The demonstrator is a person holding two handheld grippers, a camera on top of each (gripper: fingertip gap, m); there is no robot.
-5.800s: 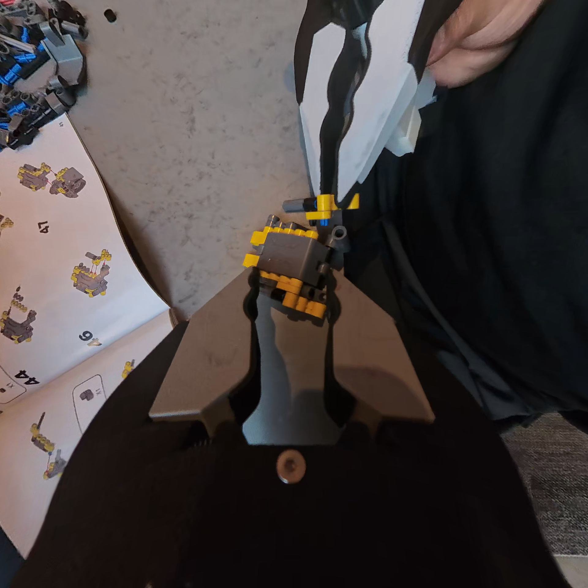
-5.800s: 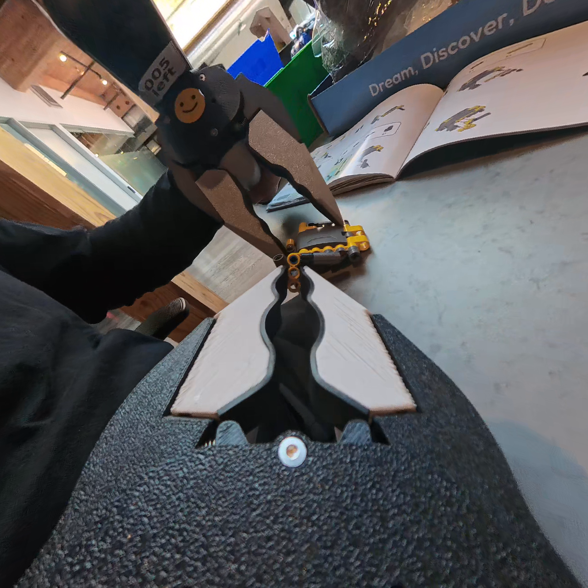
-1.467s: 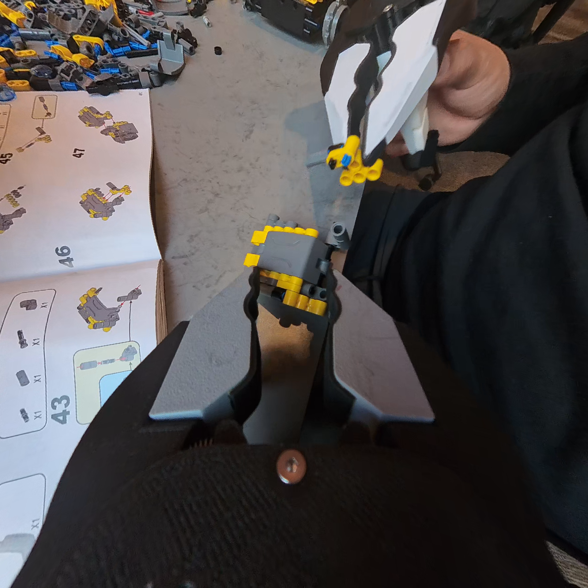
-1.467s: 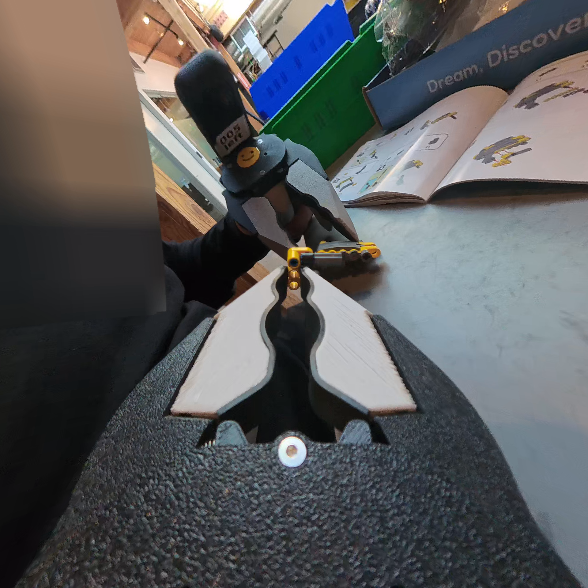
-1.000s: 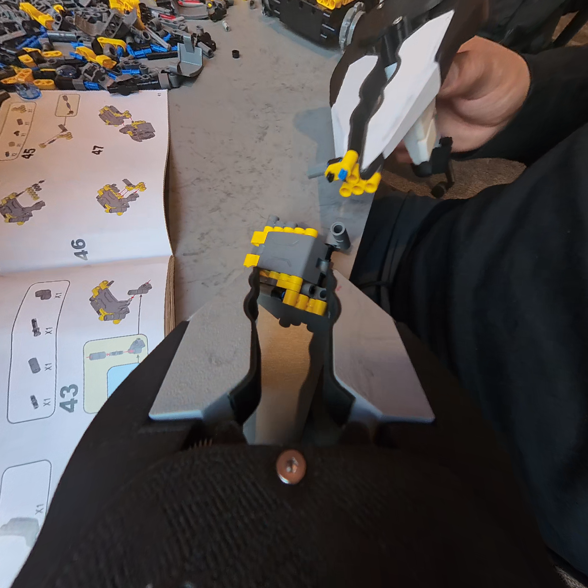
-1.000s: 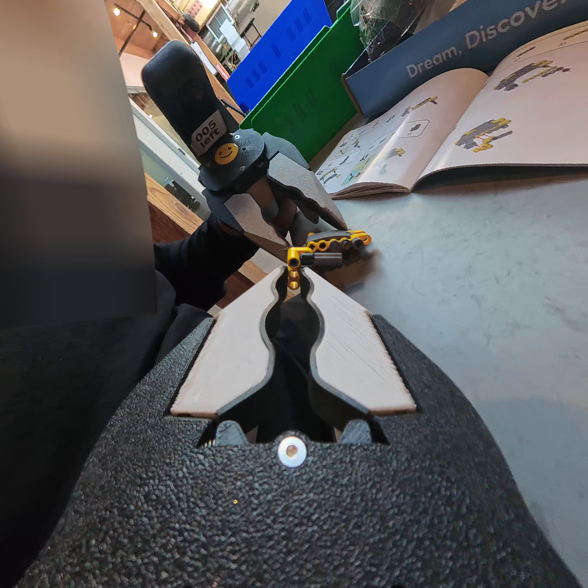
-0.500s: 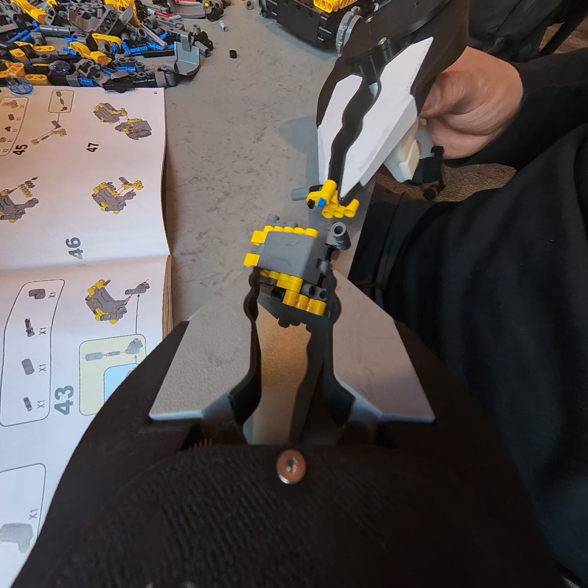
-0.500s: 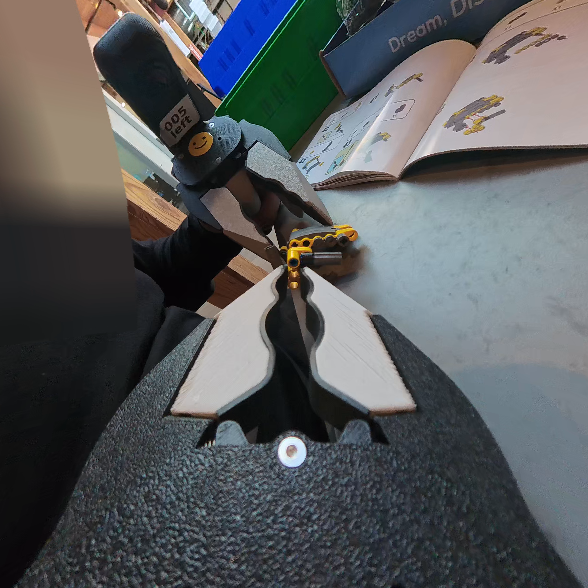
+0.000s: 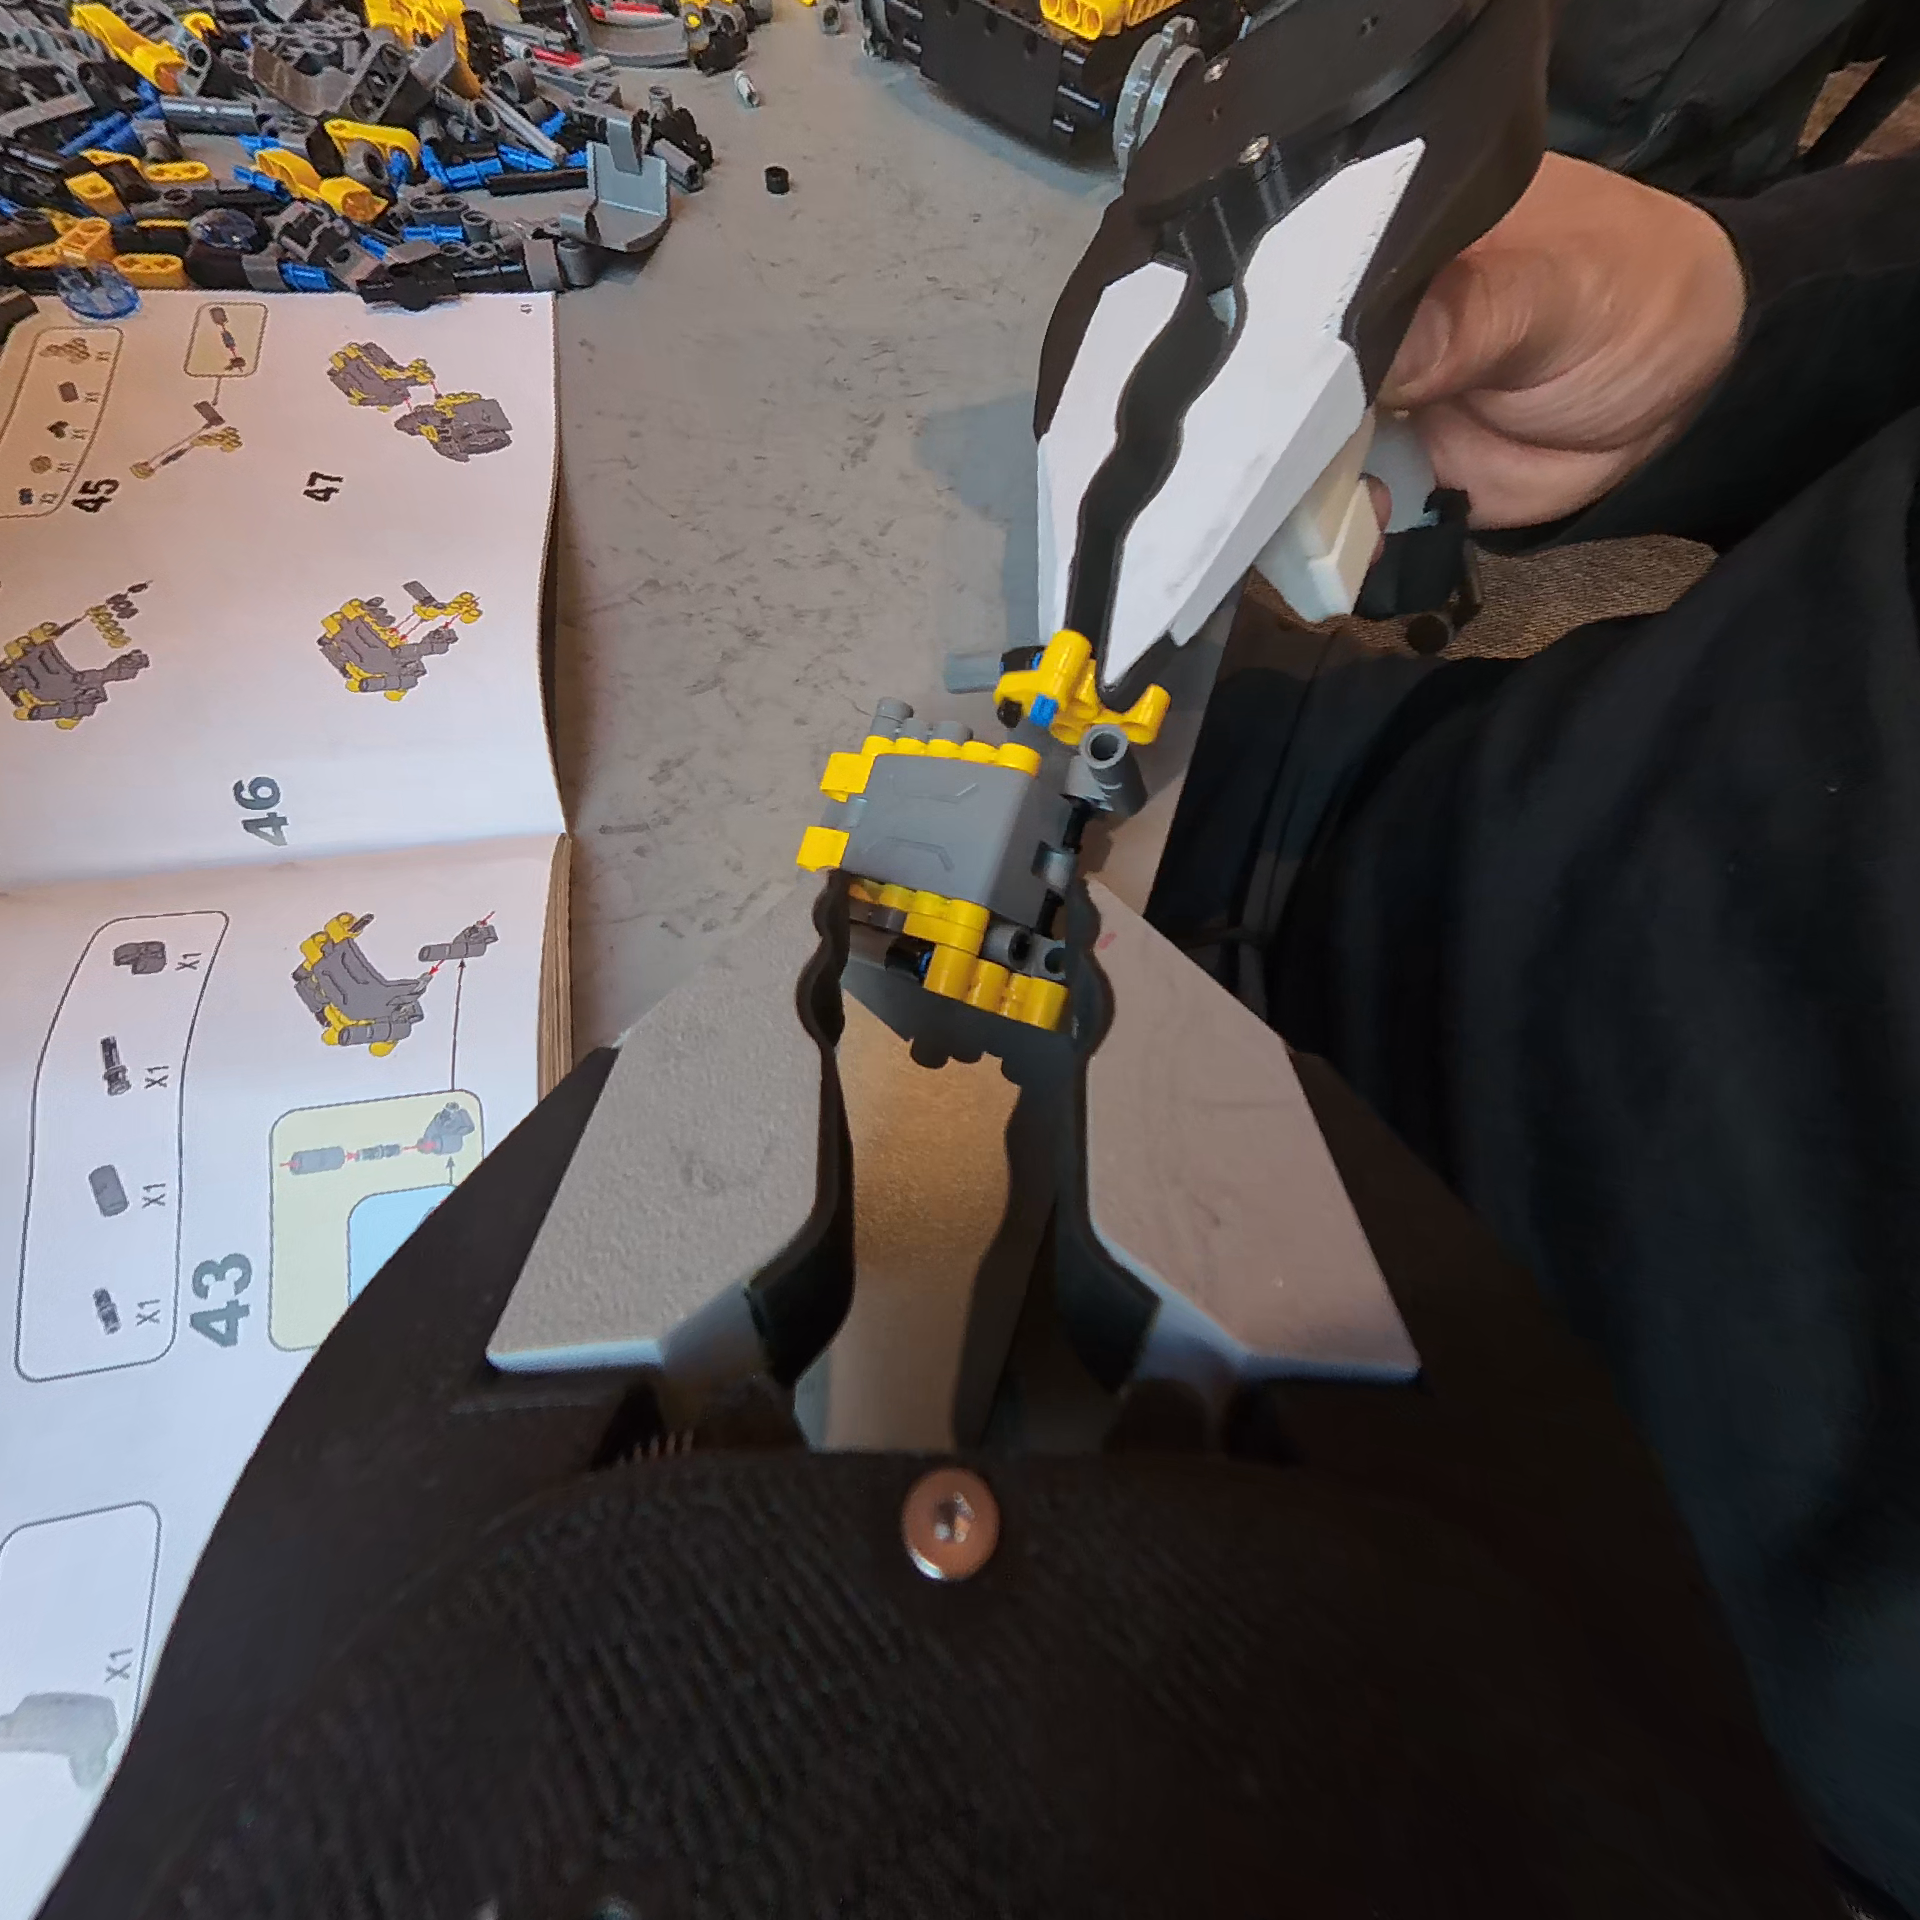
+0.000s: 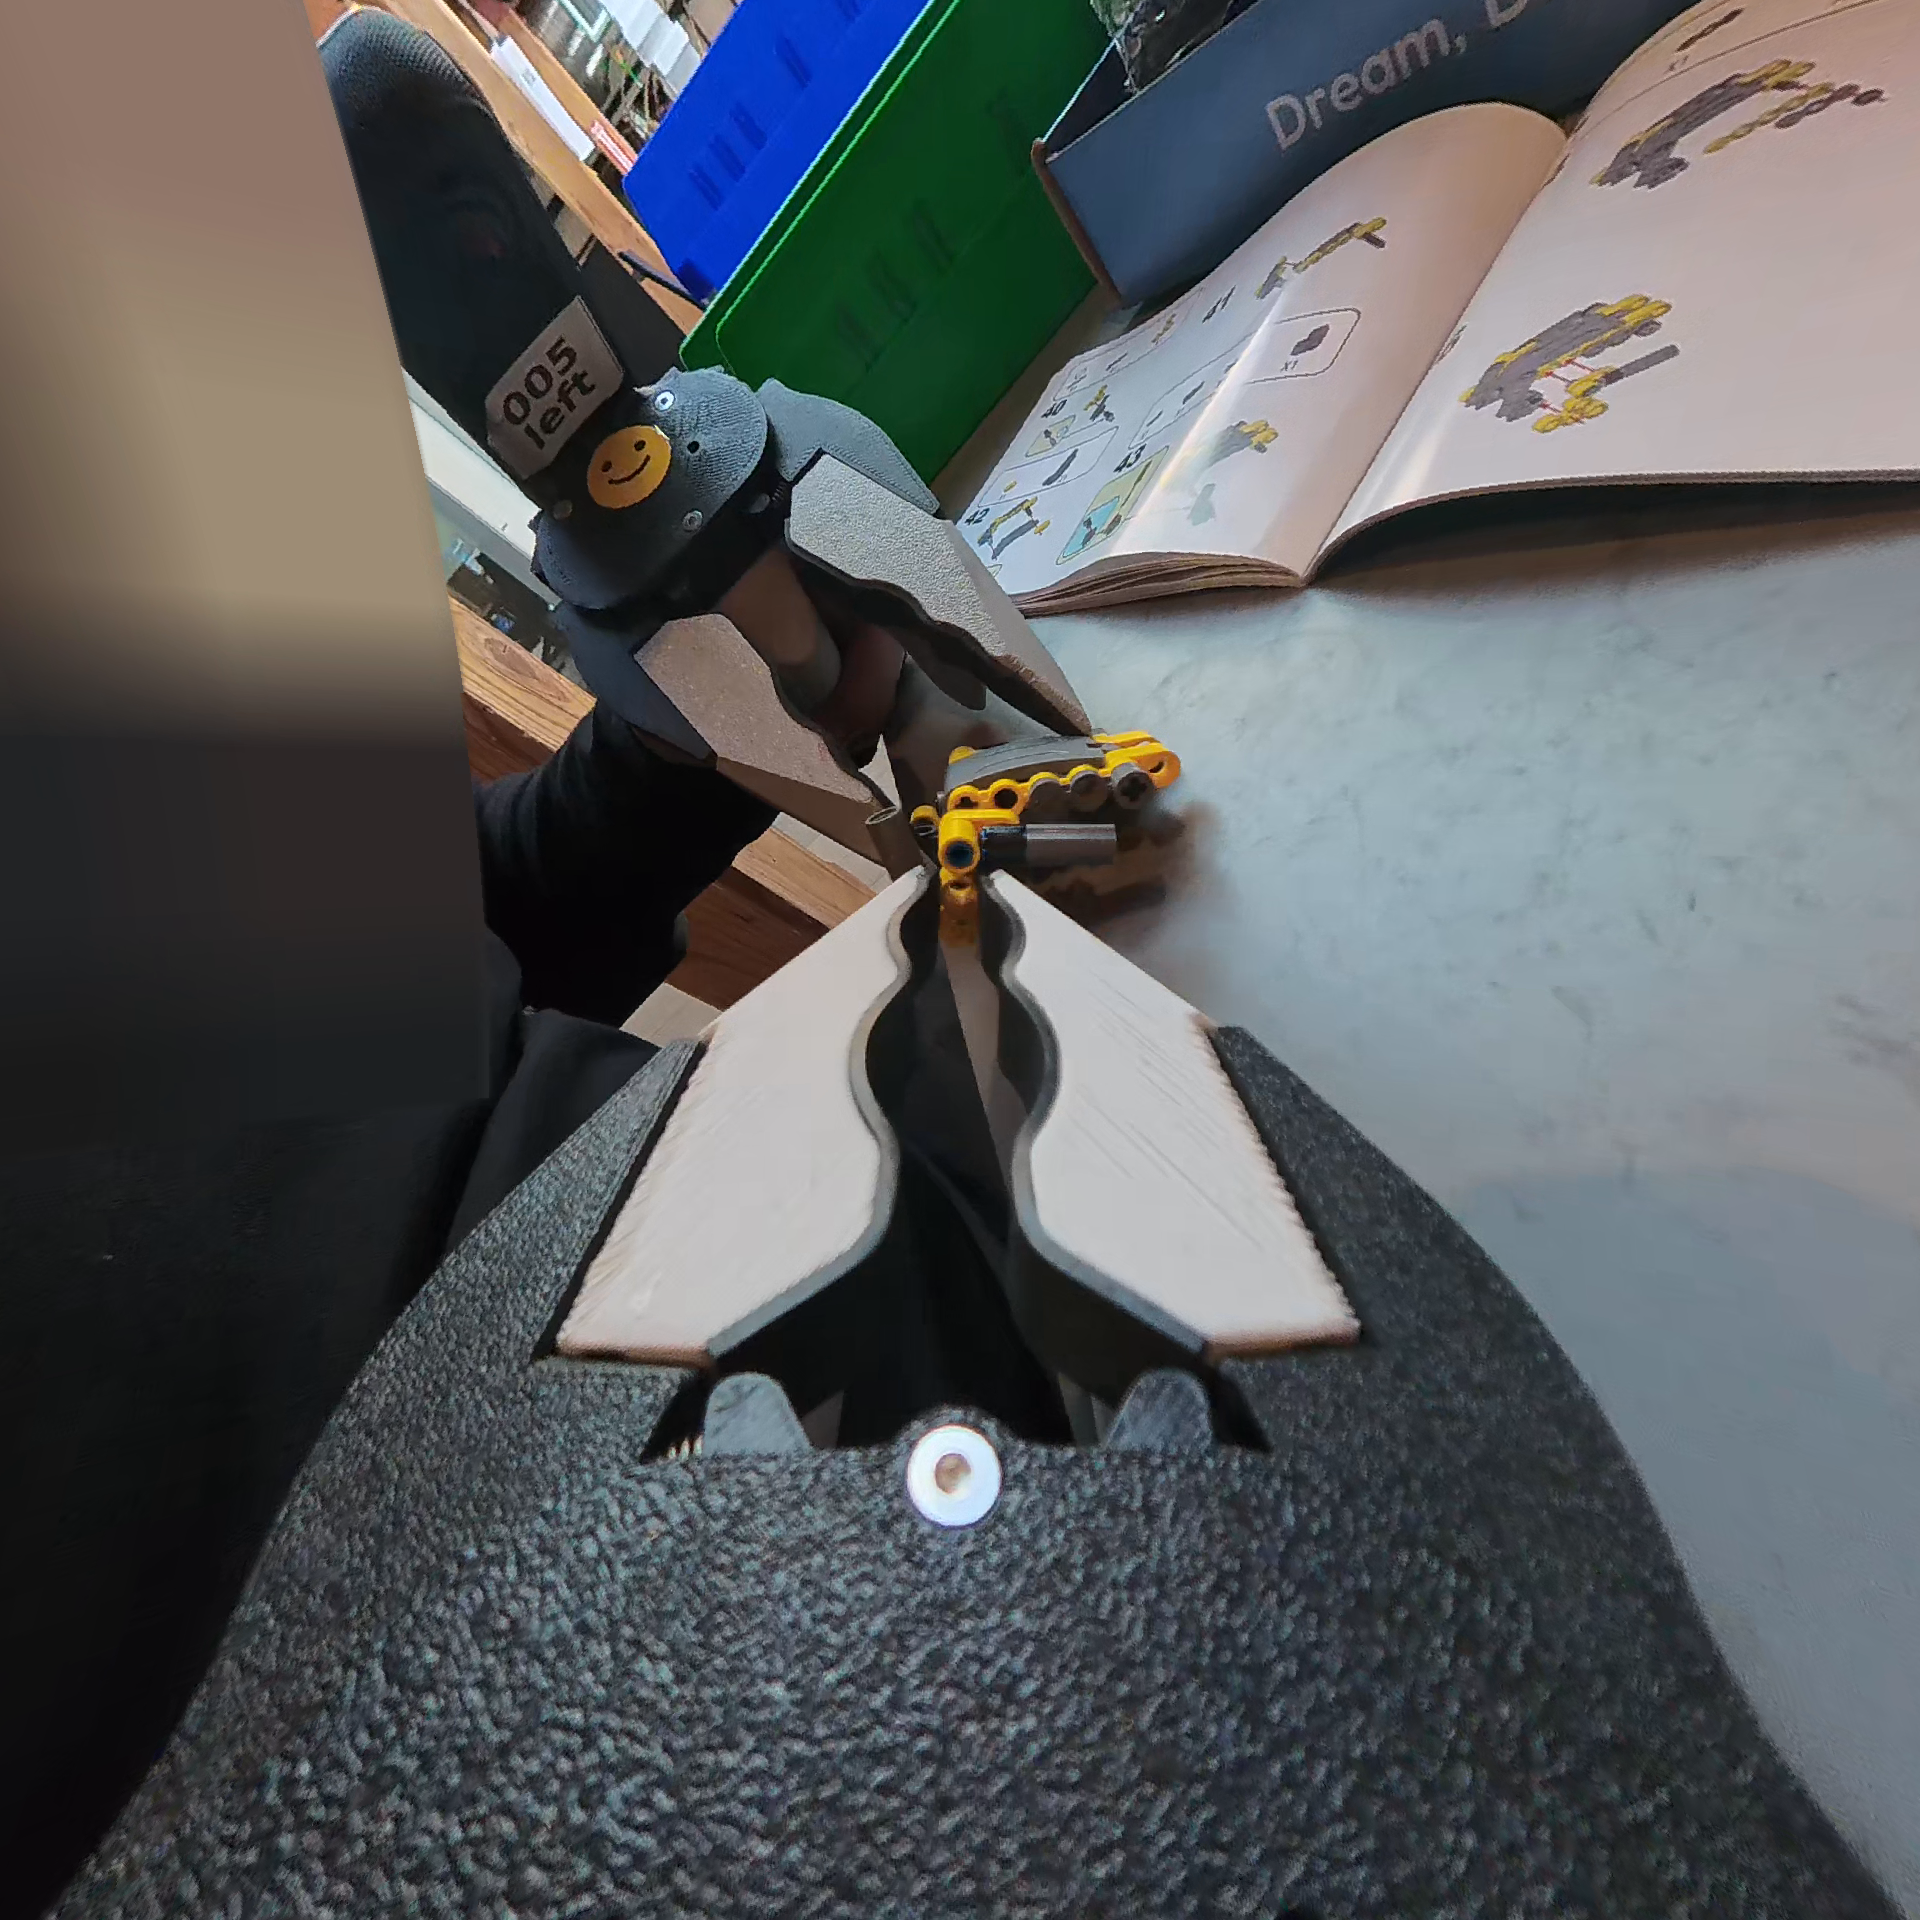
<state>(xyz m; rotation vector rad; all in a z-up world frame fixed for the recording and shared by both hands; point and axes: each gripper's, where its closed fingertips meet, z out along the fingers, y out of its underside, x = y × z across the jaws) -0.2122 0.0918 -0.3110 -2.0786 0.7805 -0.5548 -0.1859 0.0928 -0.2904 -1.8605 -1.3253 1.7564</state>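
Observation:
My left gripper [image 9: 951,935] is shut on a grey and yellow brick assembly [image 9: 940,831], held over the near edge of the grey table [image 9: 790,468]. It also shows in the right wrist view [image 10: 1049,774]. My right gripper [image 10: 954,899] is shut on a small yellow connector piece [image 10: 958,852] with a grey pin sticking out sideways. In the left wrist view that gripper [image 9: 1091,675] comes down from the upper right and its yellow piece [image 9: 1070,691] touches the top right corner of the assembly.
An open instruction booklet [image 9: 270,727] lies on the table to the left. A pile of loose grey, yellow and blue parts [image 9: 312,156] sits at the far left. A dark built model [image 9: 1039,52] stands at the back. Blue and green bins [image 10: 883,208] and a dark box [image 10: 1299,125] stand beyond the booklet. Left tips to right tips: about 4 centimeters.
My right gripper has come down and towards the assembly with the yellow piece, from well above it to touching its top right corner. My left gripper has kept hold of the assembly.

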